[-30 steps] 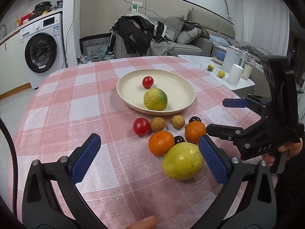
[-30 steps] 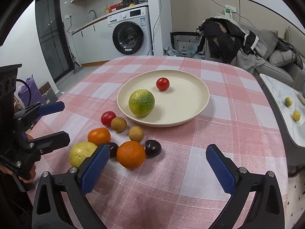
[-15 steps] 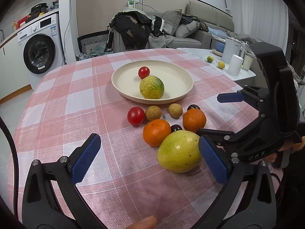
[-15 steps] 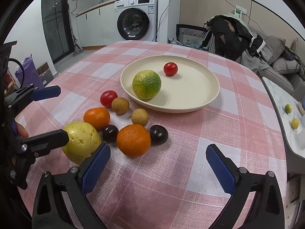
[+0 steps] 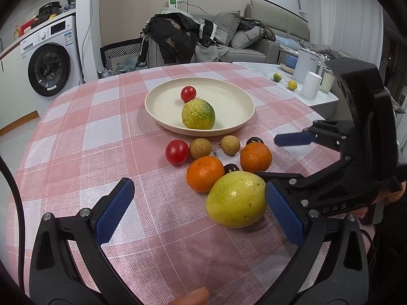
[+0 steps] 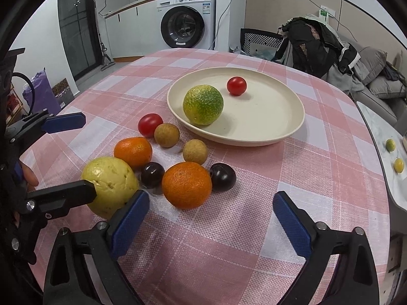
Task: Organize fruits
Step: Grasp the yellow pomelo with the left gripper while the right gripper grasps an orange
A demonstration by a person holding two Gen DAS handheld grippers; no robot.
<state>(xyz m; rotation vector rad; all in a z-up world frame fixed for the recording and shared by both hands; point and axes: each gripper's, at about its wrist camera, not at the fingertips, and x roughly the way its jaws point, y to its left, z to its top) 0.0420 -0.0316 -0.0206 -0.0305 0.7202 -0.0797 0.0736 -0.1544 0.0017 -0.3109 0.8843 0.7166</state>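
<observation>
My right gripper (image 6: 211,218) closing around near orange (image 6: 187,185), no contact yet; left gripper (image 5: 198,211) wide, empty. Risk: finger nudges plum (image 6: 152,174), fruits scatter.

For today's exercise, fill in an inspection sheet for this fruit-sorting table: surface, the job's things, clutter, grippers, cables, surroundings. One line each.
Surface: round table under a pink and white checked cloth.
Job's things: cream plate holds a green-yellow citrus and a cherry tomato. On the cloth: yellow guava, two oranges, a second tomato, two brown longans, two dark plums.
Clutter: nothing seen on the table.
Grippers: left hand-held gripper open, guava beside its right pad; right hand-held gripper open, closing, near orange just ahead.
Cables: black cable at the left view's edge.
Surroundings: washing machine, sofa with clothes, side table with two small fruits.
</observation>
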